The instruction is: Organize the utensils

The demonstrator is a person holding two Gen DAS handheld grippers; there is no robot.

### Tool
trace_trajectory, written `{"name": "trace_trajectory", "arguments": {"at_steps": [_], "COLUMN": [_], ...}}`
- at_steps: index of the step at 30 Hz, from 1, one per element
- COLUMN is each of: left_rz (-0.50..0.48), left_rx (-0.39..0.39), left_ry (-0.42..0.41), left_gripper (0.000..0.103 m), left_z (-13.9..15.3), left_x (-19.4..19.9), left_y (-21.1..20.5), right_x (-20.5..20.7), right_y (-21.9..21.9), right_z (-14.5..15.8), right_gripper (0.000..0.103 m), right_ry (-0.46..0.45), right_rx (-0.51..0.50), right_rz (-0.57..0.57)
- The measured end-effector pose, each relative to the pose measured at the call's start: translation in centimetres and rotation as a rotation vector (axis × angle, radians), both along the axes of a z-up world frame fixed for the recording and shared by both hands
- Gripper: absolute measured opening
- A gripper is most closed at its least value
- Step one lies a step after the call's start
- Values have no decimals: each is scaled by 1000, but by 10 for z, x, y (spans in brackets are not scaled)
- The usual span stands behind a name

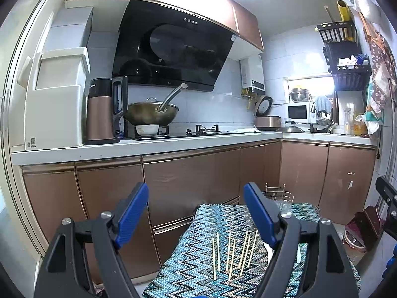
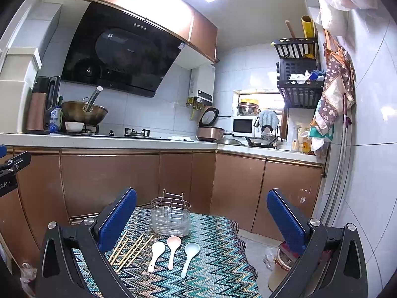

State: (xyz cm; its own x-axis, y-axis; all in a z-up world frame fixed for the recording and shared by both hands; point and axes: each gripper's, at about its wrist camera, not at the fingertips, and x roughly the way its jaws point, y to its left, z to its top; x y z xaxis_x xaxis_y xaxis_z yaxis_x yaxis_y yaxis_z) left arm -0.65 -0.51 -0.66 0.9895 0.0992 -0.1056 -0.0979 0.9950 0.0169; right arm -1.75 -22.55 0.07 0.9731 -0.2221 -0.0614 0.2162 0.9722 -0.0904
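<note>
Chopsticks (image 1: 230, 254) lie pointing away from the wide-open, empty left tongs (image 1: 196, 211), just ahead; right tongs (image 2: 201, 219), equally wide, face the spoons (image 2: 173, 255).

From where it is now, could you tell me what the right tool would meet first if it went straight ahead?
Probably the utensil holder at the far end of the cloth; the right tool points over the spoons, though its height above them is unclear.

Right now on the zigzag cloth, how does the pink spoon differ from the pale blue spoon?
The pink spoon is salmon-coloured; the pale blue spoon is light blue. The pink spoon lies in the middle of the three spoons, its bowl nearer the clear utensil holder; the pale blue spoon lies at the right end, its bowl a little farther from the holder. Both rest flat on the cloth, bowls pointing toward the holder, untouched.
</note>
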Motion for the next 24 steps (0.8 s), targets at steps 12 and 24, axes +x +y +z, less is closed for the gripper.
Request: {"name": "trace_trajectory", "arguments": {"at_steps": [12,24], "left_rz": [-8,-21], "left_rx": [-20,6], "left_ry": [-5,40], "left_gripper": [78,78], "left_z": [-1,-6], "left_x": [1,10], "left_y": [5,3], "right_x": [0,-1], "right_y": [0,-11], "right_z": [-2,-6], "right_gripper": [103,103], "right_ry": [-6,-39], "right_rx": [1,39], "right_rz": [-4,-7]}}
